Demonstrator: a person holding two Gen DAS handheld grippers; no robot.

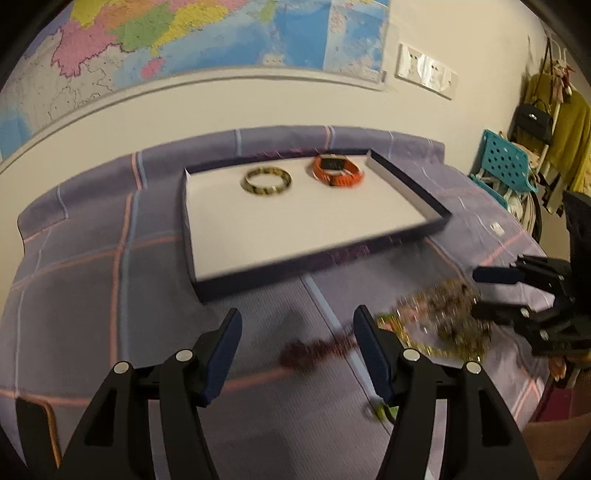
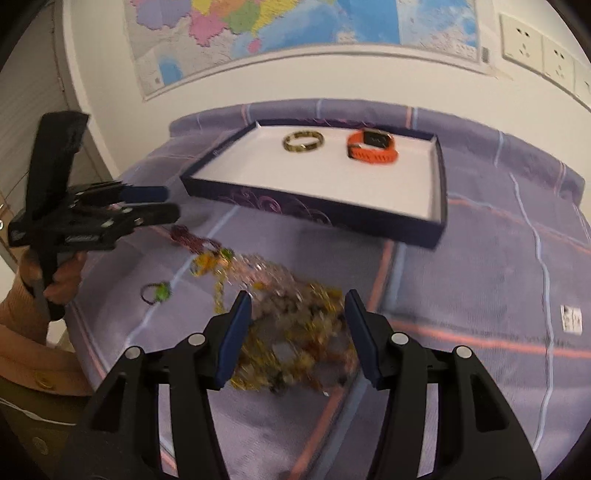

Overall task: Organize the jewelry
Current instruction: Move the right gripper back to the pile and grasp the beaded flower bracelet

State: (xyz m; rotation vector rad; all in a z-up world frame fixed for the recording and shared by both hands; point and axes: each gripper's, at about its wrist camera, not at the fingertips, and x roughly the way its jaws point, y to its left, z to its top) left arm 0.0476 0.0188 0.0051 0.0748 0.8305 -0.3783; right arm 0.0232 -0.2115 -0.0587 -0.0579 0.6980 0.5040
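Both the left gripper (image 1: pixel 297 354) and right gripper (image 2: pixel 297 332) gape empty above the jewelry pile (image 2: pixel 291 332).

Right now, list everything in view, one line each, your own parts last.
tray: one, dark purple with white inside, far half of the bed
bangle: one, gold and dark, in the tray
watch: one, orange strap, in the tray right of the bangle
jewelry heap: one tangle, gold and mixed, on the cloth near the tray
dark red chain: one, left of the heap
green ring: one, by the heap
cloth: purple with pink and pale lines
map: one, on the wall
sockets: white, on the wall
left gripper: open, empty
right gripper: open, over the heap
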